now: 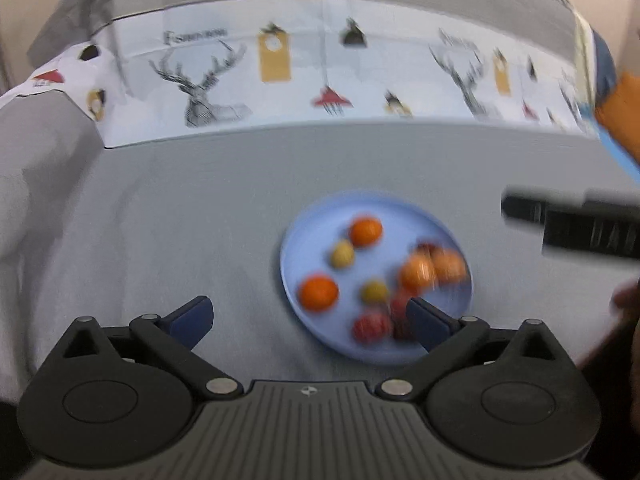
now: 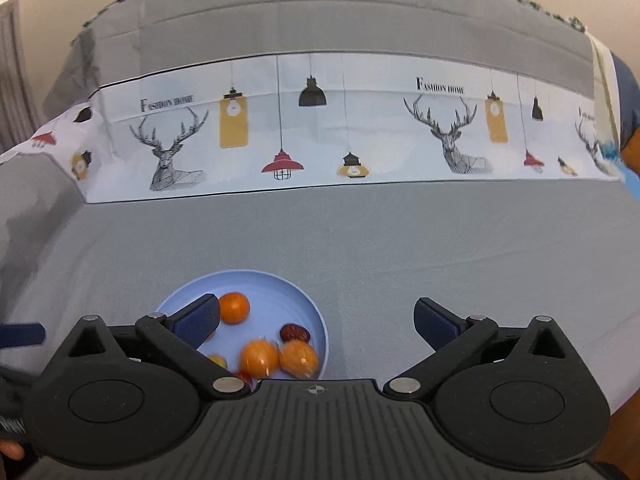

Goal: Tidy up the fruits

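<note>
A light blue plate sits on the grey tablecloth and holds several small fruits: oranges, yellow ones and red ones. My left gripper is open and empty, just left of and in front of the plate; its right finger overlaps the plate's near rim. In the right wrist view the same plate lies low and left, with oranges and a dark red fruit. My right gripper is open and empty, above the plate's right side.
A white cloth band printed with deer and lamps runs across the table behind the plate. The other gripper's black body shows at the right edge of the left wrist view. An orange and blue object lies far right.
</note>
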The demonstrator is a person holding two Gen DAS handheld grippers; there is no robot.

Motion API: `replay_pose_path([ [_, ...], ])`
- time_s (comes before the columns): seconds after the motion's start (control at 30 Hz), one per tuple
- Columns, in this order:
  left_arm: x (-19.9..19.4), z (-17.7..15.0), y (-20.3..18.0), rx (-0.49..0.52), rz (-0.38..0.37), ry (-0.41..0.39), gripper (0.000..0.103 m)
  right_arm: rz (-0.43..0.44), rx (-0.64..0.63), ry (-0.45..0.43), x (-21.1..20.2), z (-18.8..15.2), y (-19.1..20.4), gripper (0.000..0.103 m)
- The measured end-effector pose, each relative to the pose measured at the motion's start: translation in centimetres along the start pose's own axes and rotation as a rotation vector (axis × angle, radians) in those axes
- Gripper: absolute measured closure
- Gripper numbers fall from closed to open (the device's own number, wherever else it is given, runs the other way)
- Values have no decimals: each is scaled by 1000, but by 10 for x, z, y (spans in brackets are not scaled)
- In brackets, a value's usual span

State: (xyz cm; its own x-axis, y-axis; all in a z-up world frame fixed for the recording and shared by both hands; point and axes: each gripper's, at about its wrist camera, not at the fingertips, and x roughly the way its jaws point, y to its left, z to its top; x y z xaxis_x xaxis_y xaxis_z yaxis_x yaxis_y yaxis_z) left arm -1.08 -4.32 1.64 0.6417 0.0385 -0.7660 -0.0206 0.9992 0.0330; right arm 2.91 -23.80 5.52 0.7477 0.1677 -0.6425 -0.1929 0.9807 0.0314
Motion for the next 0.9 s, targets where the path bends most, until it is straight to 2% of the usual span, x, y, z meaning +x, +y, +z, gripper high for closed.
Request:
replay_pose_path([
  [0.03, 0, -4, -6, 40, 5, 1, 1, -1, 0, -7, -5, -5, -1, 1],
  [0.1, -3, -9, -13, 98, -1, -45, 1, 18, 15, 6, -11, -14, -4, 1],
  [0.17, -2, -13, -14, 107, -5, -62, 1, 34, 43, 10, -16, -23, -7, 1],
  [0.23, 2, -13, -9, 72, -20, -38, 1, 46, 55, 36, -17, -23, -5, 1],
  [0.33, 3, -17, 2, 17, -46, -61, 1, 33, 16, 5, -14, -33, 0, 1],
  [0.43, 12, -26, 10, 20, -30, -55, 1, 25, 68, 63, 7, -48, -7, 1],
  [0.57, 23, -29, 20, -9, -30, -41, 1, 36, 111, 84, 22, -49, -8, 1],
  [0.9, 45, -25, 18, -15, -28, -18, 1, 47, 46, 91, 36, -55, 7, 1],
])
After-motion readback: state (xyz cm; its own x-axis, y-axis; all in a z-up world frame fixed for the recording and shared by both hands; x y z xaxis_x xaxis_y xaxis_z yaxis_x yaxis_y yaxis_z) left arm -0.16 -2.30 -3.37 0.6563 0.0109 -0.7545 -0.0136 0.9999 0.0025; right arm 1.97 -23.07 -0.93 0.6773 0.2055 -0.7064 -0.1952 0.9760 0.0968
